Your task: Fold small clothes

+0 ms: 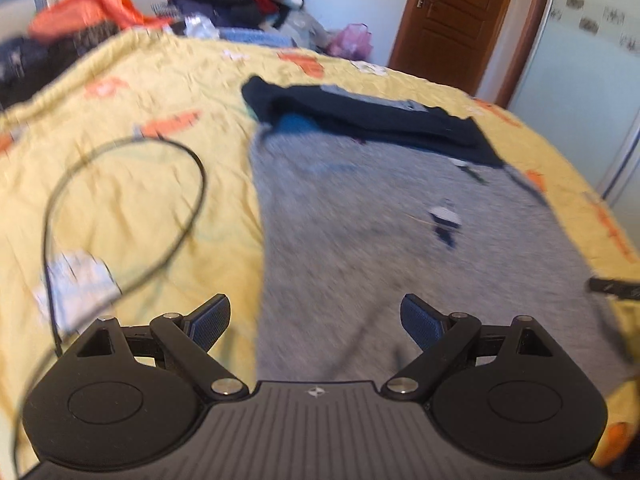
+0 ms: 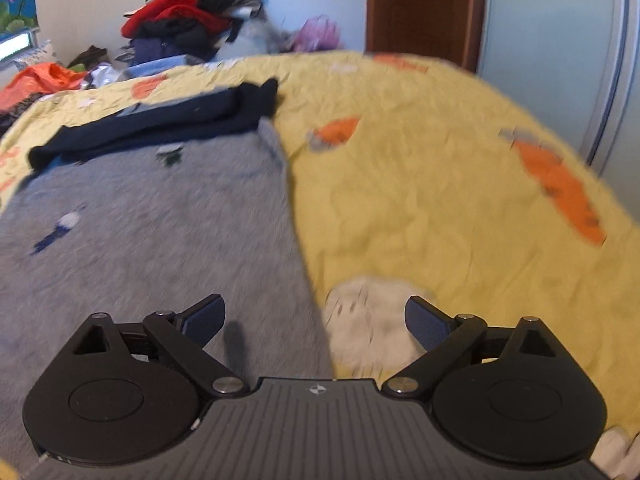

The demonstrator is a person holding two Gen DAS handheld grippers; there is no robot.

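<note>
Two released hand-held grippers, left (image 1: 316,320) and right (image 2: 316,318), straddle the near corners of the grey garment (image 1: 400,240), whose length runs away across the bed (image 1: 140,200).

one grey garment (image 1: 380,240), one black cable (image 1: 132,208)
</note>
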